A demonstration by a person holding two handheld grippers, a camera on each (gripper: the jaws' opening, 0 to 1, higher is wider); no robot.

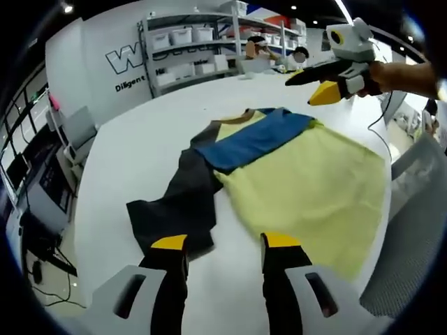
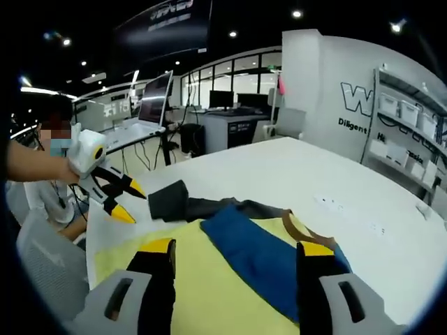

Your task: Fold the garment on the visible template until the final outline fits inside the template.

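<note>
While garment (image 1: 279, 167) lies flat, both hand-held grippers, L (image 1: 225, 246) & R (image 2: 238, 249), hover spread wide, holding nothing.

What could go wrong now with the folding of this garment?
1. The dark sleeve lies spread far out from the yellow body; a fold could leave it sticking out.
2. The blue part is already folded over loosely and may slip when the left gripper, open, pulls the cloth.

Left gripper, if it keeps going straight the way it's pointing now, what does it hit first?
Most likely the garment. The left gripper hangs open just short of it, with the dark sleeve ahead of one jaw and the yellow body ahead of the other. Depth is hard to judge, so which part comes first is uncertain.
</note>
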